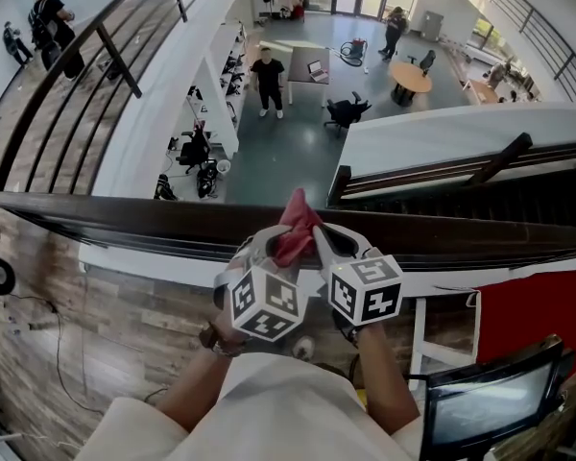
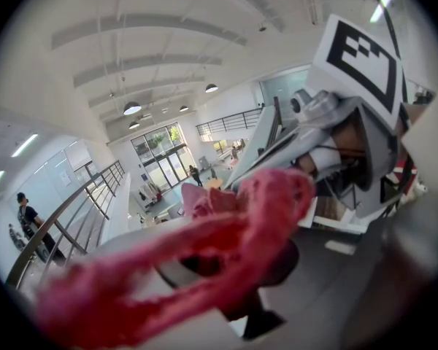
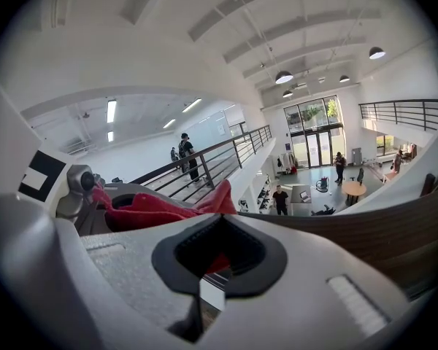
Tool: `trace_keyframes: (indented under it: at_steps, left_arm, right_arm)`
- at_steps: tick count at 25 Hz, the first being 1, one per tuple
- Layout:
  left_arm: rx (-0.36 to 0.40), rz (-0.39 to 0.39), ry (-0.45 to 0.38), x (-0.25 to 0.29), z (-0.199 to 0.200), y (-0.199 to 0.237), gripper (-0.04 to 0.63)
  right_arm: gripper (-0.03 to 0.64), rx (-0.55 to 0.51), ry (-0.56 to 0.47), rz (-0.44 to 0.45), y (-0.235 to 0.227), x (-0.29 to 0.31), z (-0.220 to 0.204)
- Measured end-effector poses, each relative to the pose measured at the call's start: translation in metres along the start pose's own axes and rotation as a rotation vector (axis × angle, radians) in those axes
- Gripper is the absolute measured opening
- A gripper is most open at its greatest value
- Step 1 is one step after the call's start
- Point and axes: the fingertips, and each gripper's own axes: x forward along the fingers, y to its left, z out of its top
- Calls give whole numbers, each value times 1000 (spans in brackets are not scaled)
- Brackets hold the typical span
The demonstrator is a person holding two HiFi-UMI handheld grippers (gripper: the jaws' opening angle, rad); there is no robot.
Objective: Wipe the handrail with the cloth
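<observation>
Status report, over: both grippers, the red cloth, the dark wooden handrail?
Left gripper shut on red fabric cloth. Right gripper shut on it too. Cloth bunched over dark wooden handrail; contact unclear. Nothing blocking the rail.

The cloth (image 1: 296,227) is pinkish red. The handrail (image 1: 125,221) is dark brown wood. The left gripper (image 1: 271,246) and right gripper (image 1: 323,242) are pale grey, their marker cubes (image 1: 266,303) patterned black-and-white.

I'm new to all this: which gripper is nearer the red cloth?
Left. The left gripper is shut on the cloth; the right gripper sits shut close beside it, on its right.
</observation>
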Motion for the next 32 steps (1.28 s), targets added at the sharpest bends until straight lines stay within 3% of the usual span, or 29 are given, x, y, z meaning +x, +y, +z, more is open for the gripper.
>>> trace_keyframes:
  at_steps: [15, 32]
  left_arm:
    - [44, -55, -1, 24, 27, -30, 69]
    - [37, 5, -35, 32, 34, -38, 67]
  right_arm:
    - [2, 9, -10, -75, -38, -27, -4]
    - [3, -9, 7, -59, -50, -32, -6]
